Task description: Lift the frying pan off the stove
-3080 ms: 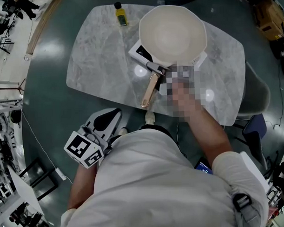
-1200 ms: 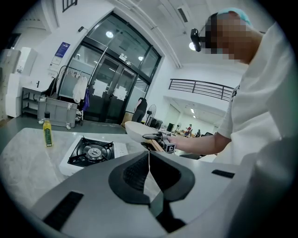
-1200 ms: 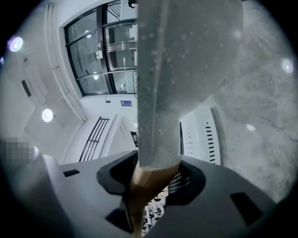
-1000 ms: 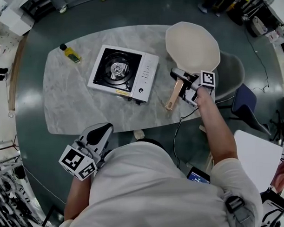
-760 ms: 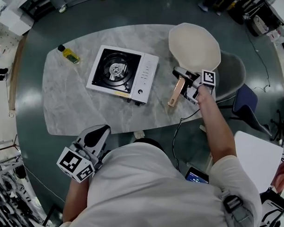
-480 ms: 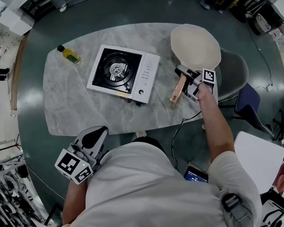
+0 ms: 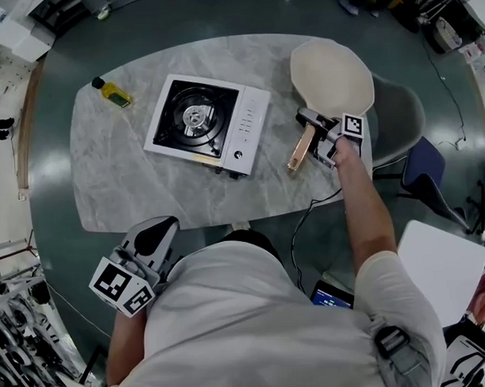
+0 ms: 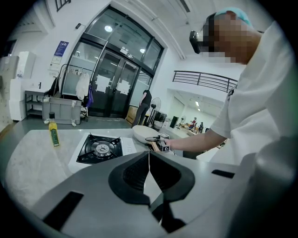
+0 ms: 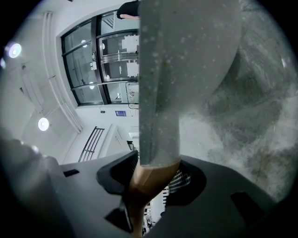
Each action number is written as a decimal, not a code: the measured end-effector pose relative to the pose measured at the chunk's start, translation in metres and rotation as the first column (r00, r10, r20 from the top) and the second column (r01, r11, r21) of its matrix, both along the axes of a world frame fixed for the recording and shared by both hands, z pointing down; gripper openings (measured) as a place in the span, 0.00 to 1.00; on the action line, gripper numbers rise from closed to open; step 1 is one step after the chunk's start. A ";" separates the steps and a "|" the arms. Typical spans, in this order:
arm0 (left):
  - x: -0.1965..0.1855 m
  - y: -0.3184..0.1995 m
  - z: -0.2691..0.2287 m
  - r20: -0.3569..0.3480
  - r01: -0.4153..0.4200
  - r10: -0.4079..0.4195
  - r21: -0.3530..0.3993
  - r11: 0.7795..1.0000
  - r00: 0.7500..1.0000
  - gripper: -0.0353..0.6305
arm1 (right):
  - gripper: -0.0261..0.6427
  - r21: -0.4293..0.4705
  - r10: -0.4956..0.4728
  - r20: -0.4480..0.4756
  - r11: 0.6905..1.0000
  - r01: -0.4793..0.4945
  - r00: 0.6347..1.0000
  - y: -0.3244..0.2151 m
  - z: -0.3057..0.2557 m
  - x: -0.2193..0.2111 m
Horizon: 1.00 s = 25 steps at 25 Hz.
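Note:
The cream frying pan [image 7: 331, 76] is off the stove, at the right end of the marble table [image 7: 139, 184]. My right gripper [image 7: 318, 130] is shut on its wooden handle [image 7: 300, 151]; in the right gripper view the handle [image 9: 146, 183] runs between the jaws of that gripper [image 9: 151, 179], with the pan's speckled grey neck [image 9: 177, 69] ahead. Whether the pan rests on the table I cannot tell. The white gas stove [image 7: 206, 122] stands bare at the table's middle. My left gripper [image 7: 153, 235] is held low in front of the table's near edge, its jaws [image 8: 149, 174] shut on nothing.
A yellow oil bottle [image 7: 112, 92] lies at the table's far left. A grey chair [image 7: 399, 116] stands just beyond the table's right end, under the pan's far side. A cable [image 7: 307, 218] hangs from the near edge. From the left gripper view the stove [image 8: 100, 148] and bottle [image 8: 54, 135] lie ahead.
Three seconds ago the pan sat on the stove; it has since been carried right to the table's end and has sunk a little over the last second. The left gripper has kept still.

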State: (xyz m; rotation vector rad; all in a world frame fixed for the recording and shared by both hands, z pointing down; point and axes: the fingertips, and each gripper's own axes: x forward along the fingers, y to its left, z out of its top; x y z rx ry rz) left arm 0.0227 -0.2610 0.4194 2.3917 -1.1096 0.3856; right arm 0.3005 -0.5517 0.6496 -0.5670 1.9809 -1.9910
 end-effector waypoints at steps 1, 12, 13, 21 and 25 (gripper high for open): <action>0.000 0.000 0.000 -0.001 0.000 0.000 -0.001 1.000 1.000 0.08 | 0.31 -0.001 0.001 -0.008 1.000 -0.001 1.000 0.000 0.003 0.001; 0.002 0.012 -0.002 -0.023 -0.006 0.006 0.001 1.000 1.000 0.08 | 0.43 0.012 0.039 -0.144 0.999 -0.038 0.989 0.000 0.009 0.008; 0.002 0.013 -0.002 -0.026 -0.008 0.009 0.002 1.000 1.000 0.08 | 0.45 0.015 0.044 -0.159 0.999 -0.042 0.986 0.001 0.008 0.008; -0.001 0.033 -0.006 -0.054 -0.041 0.042 0.029 0.999 0.998 0.08 | 0.52 0.032 0.135 -0.245 0.991 -0.131 0.960 0.023 0.002 0.032; -0.005 0.051 -0.008 -0.074 -0.068 0.071 0.049 0.996 0.995 0.08 | 0.52 0.051 0.177 -0.258 0.984 -0.169 0.950 0.048 -0.011 0.044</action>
